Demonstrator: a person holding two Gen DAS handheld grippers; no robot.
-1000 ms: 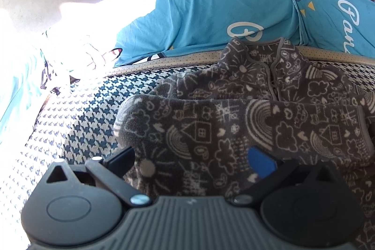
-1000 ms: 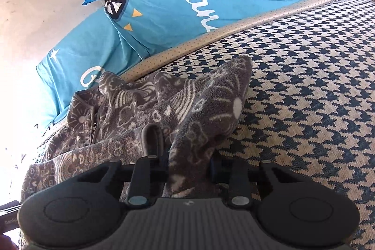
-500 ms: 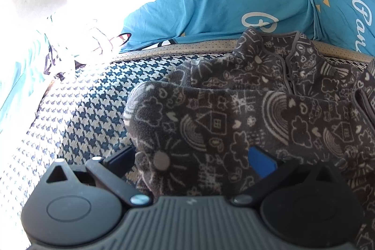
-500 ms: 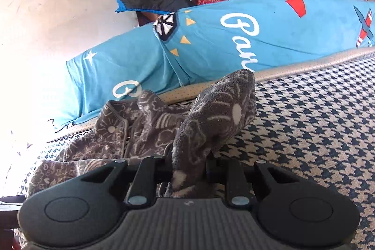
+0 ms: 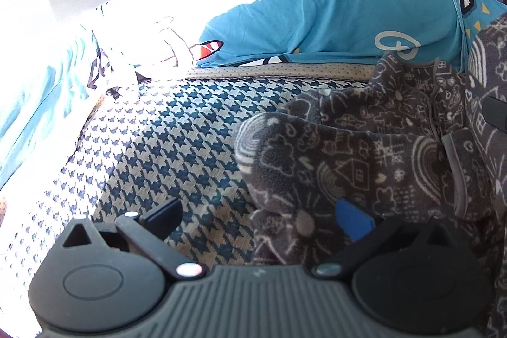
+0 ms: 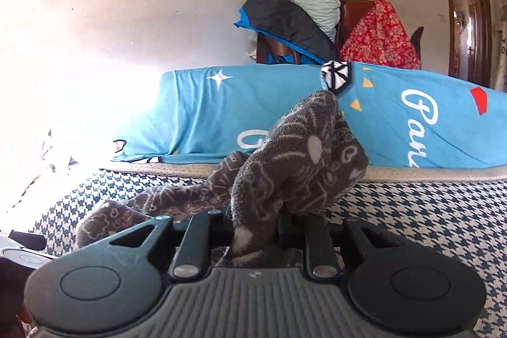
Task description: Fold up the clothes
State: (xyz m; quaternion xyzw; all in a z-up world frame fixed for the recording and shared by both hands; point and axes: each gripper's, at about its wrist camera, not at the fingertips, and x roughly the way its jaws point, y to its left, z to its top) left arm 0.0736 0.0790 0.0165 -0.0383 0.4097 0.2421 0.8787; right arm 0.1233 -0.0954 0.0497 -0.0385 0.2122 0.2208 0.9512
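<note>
A bed covered in a navy-and-cream houndstooth spread fills both views, sunlight bleaching its far edge at 10 o'clock in the left wrist view. Along the far side of the bed lies a bright blue quilt printed with white stars, yellow triangles and white script. Behind the quilt, at 12 o'clock in the right wrist view, a dark wooden chair is heaped with a black-and-blue jacket, a pale pillow and a red floral cloth.

The task's garment, a grey fleece jacket printed with white doodles of houses, clouds and rainbows, lies on the spread just in front of the quilt, at 3 o'clock in the left wrist view, one folded sleeve end toward the camera.

The right gripper is pinching a bunched fold of the fleece jacket between its fingers, lifting it so the cloth stands up above the bed at 12 o'clock from the gripper. The left gripper is spread wide over the spread, the jacket's near edge lying between its fingers, touching the blue-padded finger at 3 o'clock and apart from the other.
</note>
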